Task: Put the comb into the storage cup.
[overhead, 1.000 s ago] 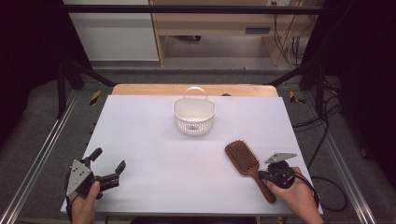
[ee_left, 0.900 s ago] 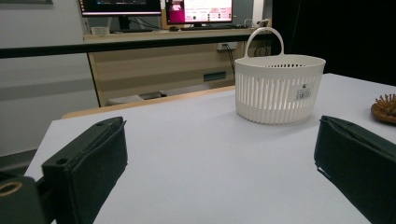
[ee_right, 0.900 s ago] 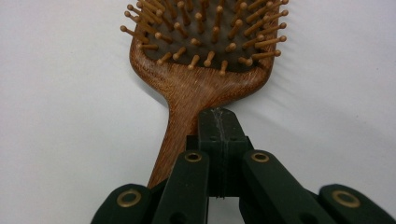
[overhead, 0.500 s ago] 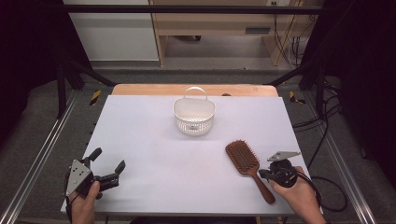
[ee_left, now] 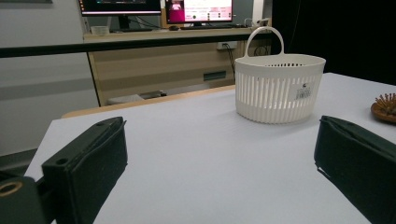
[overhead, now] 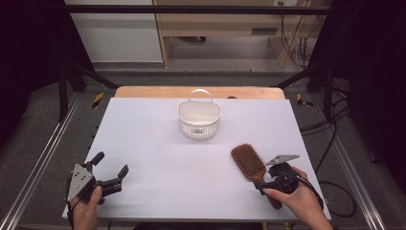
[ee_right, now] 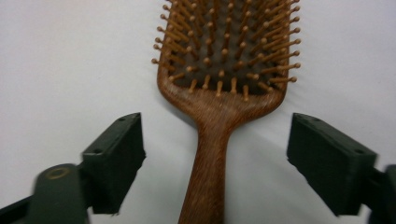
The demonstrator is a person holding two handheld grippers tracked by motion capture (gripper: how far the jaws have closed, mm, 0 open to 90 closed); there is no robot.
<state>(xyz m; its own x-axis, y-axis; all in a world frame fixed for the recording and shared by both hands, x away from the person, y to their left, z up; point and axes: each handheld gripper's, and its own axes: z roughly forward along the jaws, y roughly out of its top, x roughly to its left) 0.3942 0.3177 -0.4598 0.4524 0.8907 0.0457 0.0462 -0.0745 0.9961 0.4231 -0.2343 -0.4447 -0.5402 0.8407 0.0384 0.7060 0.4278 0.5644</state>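
Wooden paddle hairbrush (overhead: 250, 165) lies bristles-up on the table, well apart from white slotted basket (overhead: 199, 117).

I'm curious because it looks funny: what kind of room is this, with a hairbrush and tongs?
Probably a lab or workshop for recording tasks, not a home. The table sits in a metal frame with black curtains, cables trail on the floor, and computer monitors glow on a desk behind the basket.

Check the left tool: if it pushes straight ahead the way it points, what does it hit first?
Probably the white basket. The left tool is open low over the white table, with bare surface ahead until the basket, slightly right of centre. Depth is unclear, so it might just pass its left side.
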